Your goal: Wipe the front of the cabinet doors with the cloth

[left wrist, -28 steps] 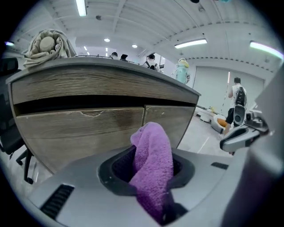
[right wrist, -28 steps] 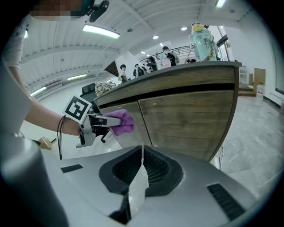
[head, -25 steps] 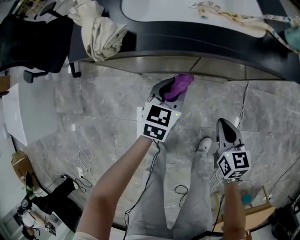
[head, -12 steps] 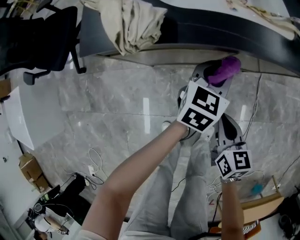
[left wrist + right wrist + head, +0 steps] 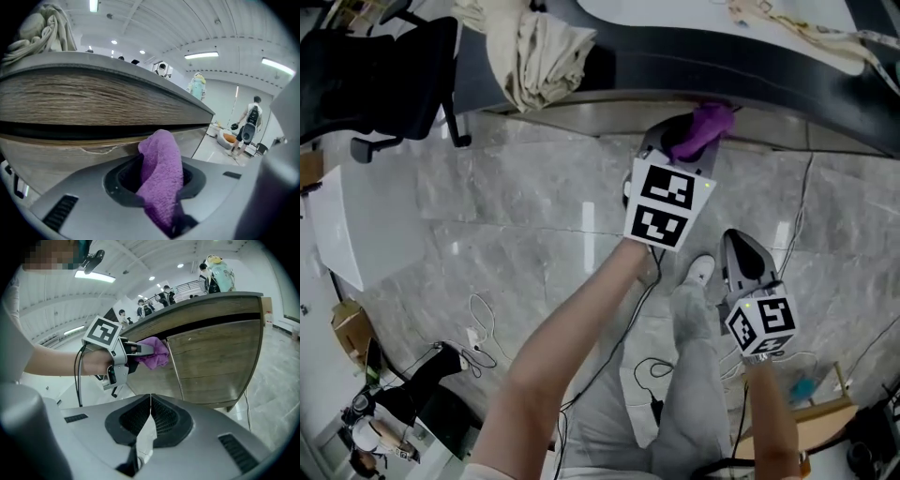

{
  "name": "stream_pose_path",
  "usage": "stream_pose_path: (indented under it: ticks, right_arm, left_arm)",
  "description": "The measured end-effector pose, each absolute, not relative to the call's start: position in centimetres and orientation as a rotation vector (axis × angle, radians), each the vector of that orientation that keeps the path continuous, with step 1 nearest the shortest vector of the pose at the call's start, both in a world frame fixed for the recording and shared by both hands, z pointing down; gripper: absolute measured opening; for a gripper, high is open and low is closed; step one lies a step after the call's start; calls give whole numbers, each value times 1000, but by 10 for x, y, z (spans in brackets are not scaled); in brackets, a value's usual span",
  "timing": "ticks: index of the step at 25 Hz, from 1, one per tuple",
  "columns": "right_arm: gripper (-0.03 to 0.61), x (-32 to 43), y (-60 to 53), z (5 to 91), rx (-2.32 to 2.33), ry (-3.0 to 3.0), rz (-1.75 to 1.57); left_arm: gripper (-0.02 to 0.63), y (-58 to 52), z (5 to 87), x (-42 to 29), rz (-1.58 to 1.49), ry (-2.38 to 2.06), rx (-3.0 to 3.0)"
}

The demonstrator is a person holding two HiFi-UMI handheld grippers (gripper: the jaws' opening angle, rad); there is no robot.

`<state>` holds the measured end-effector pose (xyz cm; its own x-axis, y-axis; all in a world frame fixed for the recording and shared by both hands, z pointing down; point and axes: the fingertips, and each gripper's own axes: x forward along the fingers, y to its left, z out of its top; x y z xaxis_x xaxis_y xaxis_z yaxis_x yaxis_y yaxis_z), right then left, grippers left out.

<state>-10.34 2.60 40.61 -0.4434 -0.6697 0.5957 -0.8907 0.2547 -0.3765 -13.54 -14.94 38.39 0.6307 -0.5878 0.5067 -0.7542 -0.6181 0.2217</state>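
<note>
Purple cloth (image 5: 161, 173) pinched in the left gripper (image 5: 680, 145) faces the cabinet door (image 5: 211, 357) just ahead; right gripper (image 5: 741, 253), jaws together, hangs back.

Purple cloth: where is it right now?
The purple cloth is clamped in the left tool, upper centre of the head view, its free end at the top of the wooden cabinet door, under the countertop.

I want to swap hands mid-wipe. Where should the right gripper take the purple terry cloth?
Probably the bunched free end of the purple terry cloth, sticking out past the left gripper. Bring the right gripper in from the side: its other end is pinched in the left jaws, and the wood-grain cabinet door stands close ahead.
</note>
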Motion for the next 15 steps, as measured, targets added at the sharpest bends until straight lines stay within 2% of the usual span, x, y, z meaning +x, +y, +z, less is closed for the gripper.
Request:
stream_pose_path:
  ticks: [9,15]
  right_arm:
    - [28,-105,18,404,1385,-2198,896]
    - [28,-166,2,422,1474,-2180,943]
  left_arm:
    - [118,-156,386,-214,539,-1183,2363]
    - [118,-167,396,-309,618,-1202,2392]
